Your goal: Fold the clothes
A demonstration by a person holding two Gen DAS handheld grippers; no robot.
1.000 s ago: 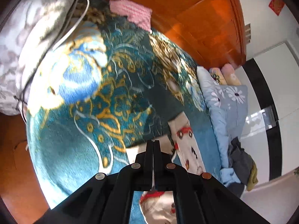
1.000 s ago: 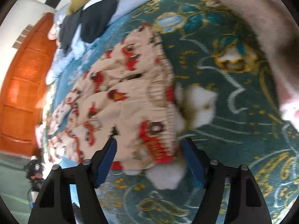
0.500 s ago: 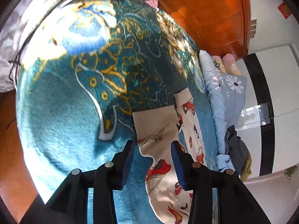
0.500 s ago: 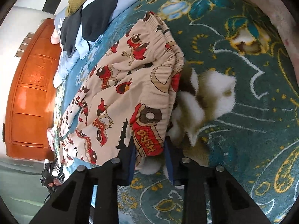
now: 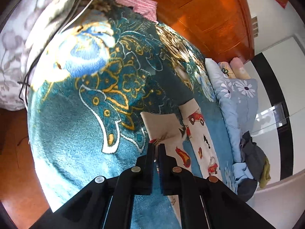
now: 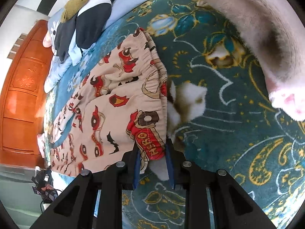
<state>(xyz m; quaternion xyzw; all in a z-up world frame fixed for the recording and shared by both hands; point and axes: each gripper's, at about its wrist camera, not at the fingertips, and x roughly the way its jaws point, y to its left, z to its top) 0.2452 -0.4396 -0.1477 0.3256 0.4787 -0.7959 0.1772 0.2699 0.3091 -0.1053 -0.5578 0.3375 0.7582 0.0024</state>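
Note:
Beige children's trousers with red car and flame prints [image 6: 106, 103] lie spread on a teal floral blanket [image 6: 219, 143]. My right gripper [image 6: 152, 152] is shut on the waistband corner printed "HERO". In the left wrist view the trouser legs [image 5: 200, 133] lie on the blanket [image 5: 76, 124], one cuff folded over showing its plain inside. My left gripper [image 5: 156, 147] is shut on the edge of that leg cuff.
A pile of dark, blue and olive clothes [image 6: 83, 19] lies on a light blue daisy quilt [image 5: 238, 95] beyond the trousers. An orange wooden wardrobe [image 5: 209, 19], a grey floral pillow with a white cable [image 5: 22, 38], a pink cloth [image 5: 141, 5]. A fuzzy pale sleeve [image 6: 266, 38] hangs at the upper right.
My left gripper, open half a second ago, has closed on the leg cuff. My right gripper has closed on the waistband corner it was straddling.

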